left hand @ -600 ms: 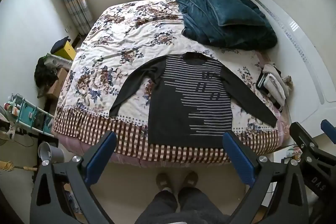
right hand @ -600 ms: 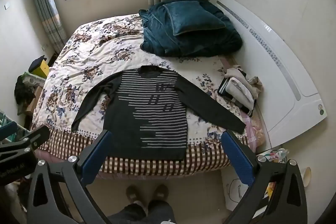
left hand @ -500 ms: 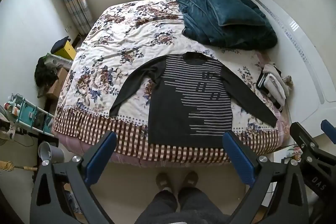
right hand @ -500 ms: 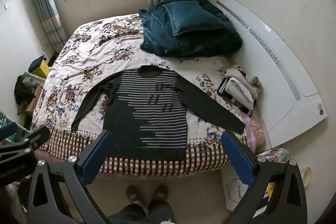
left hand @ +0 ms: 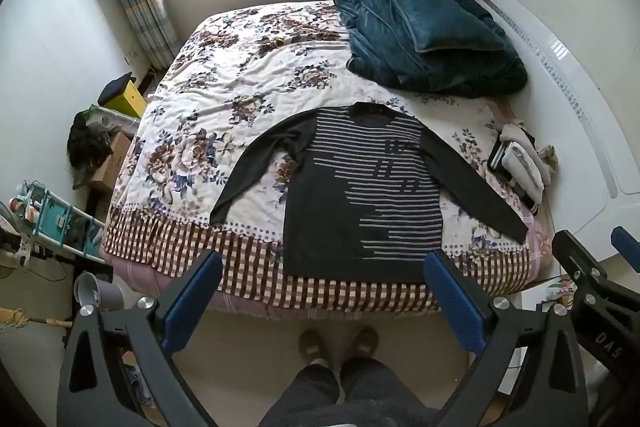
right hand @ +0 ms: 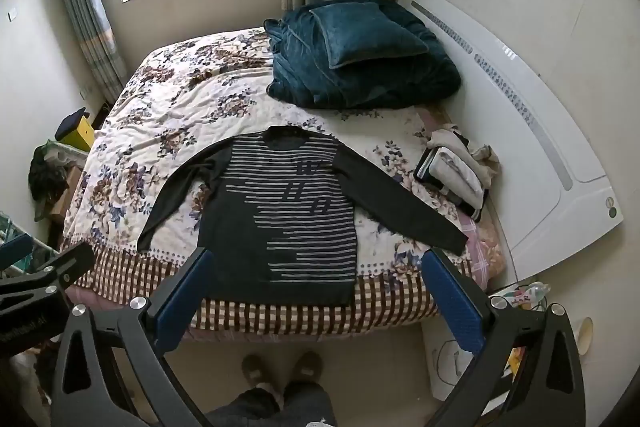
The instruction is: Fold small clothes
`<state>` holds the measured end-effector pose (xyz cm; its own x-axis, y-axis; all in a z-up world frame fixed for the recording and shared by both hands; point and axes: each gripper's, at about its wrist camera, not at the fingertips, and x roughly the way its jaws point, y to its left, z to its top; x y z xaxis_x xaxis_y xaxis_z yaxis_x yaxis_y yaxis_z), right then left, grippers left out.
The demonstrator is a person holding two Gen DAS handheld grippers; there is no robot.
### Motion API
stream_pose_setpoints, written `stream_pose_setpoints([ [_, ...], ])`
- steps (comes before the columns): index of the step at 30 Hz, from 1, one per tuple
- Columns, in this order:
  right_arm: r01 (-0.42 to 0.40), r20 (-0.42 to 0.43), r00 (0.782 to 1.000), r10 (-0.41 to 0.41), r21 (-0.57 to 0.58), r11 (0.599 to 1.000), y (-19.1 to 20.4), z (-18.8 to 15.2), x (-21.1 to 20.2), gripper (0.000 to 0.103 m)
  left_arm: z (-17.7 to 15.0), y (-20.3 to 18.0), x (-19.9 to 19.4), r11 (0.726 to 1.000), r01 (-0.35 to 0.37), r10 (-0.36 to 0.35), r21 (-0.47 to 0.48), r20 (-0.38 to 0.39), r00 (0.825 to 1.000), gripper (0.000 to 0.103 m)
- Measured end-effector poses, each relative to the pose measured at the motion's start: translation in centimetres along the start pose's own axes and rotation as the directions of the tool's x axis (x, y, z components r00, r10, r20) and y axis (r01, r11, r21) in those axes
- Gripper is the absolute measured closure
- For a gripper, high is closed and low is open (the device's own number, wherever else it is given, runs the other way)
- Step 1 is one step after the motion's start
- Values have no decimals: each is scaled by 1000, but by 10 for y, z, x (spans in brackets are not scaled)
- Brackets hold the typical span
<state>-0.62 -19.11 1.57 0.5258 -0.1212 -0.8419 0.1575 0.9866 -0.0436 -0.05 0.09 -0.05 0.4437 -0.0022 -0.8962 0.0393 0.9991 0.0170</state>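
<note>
Nothing has shifted: both the left gripper and right gripper hover wide open, the flat sweater ahead below them, folding not begun.

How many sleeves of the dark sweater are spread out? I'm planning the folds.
2. The left sleeve angles down toward the checked bed edge; the right sleeve angles down toward the folded clothes pile. Neither is tucked under the sweater.
</note>
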Motion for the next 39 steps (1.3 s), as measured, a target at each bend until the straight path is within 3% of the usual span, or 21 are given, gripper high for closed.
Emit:
stream_pose_setpoints([
  [29, -4, 10, 1000, 4, 6, 1000, -4, 5, -8, 0, 6, 2, -10, 1000, -8, 8, 0, 14, 1000, 0],
  [34, -4, 13, 1000, 4, 3, 1000, 2, 18, -18, 0, 7, 3, -11, 1000, -7, 7, -3, 18, 1000, 0],
  [39, -4, 14, 1000, 4, 5, 1000, 2, 17, -18, 0, 21, 4, -17, 1000, -9, 9, -5, 24, 1000, 0],
])
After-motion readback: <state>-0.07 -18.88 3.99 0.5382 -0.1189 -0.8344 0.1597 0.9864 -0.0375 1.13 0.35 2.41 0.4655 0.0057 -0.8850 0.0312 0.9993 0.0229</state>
